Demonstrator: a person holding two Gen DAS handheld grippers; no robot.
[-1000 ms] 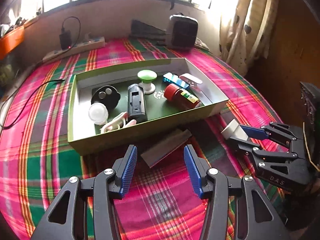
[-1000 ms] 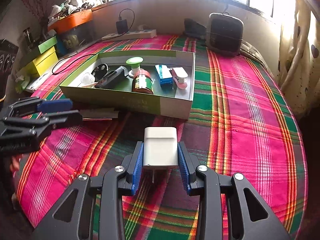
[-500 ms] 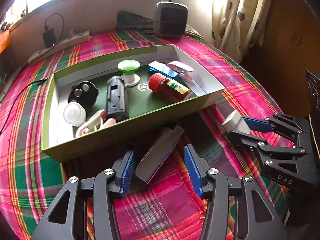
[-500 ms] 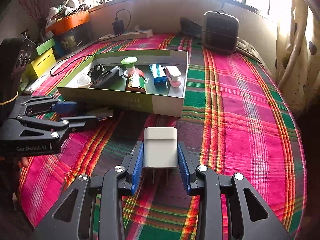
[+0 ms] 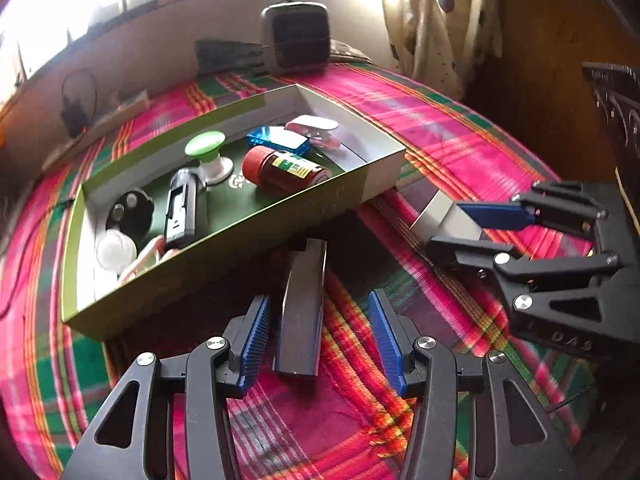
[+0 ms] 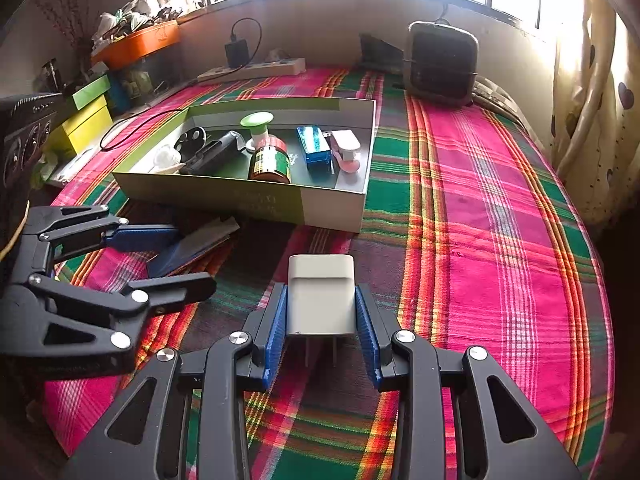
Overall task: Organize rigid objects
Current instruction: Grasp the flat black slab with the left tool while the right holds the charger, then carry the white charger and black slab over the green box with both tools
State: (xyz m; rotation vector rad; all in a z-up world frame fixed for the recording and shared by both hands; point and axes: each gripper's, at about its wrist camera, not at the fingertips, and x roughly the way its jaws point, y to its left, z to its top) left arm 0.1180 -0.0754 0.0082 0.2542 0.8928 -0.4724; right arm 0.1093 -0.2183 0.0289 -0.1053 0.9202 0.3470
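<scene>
A dark flat bar [image 5: 301,308] lies on the plaid cloth just in front of the green box [image 5: 224,248]. My left gripper [image 5: 318,304] is open around the bar: the bar sits close to the left pad, with a gap to the right pad. My right gripper [image 6: 321,294] is shut on a white plug adapter [image 6: 321,280], its prongs pointing back toward the camera. From the left wrist, the right gripper [image 5: 445,226] and the adapter [image 5: 434,214] hover near the box's right corner. In the box [image 6: 248,200] lie a red jar [image 6: 270,160], a blue stick [image 6: 314,146] and several other small items.
A black heater [image 6: 440,62] and a power strip [image 6: 252,70] stand at the back under the window. An orange tray [image 6: 138,42] and yellow-green boxes [image 6: 86,120] are at the left. A curtain [image 6: 592,112] hangs on the right. A black cable [image 6: 132,126] runs beside the box.
My left gripper has come forward and rolled, so the dark bar now lies lengthwise between its fingers. The right gripper and its adapter have stayed put.
</scene>
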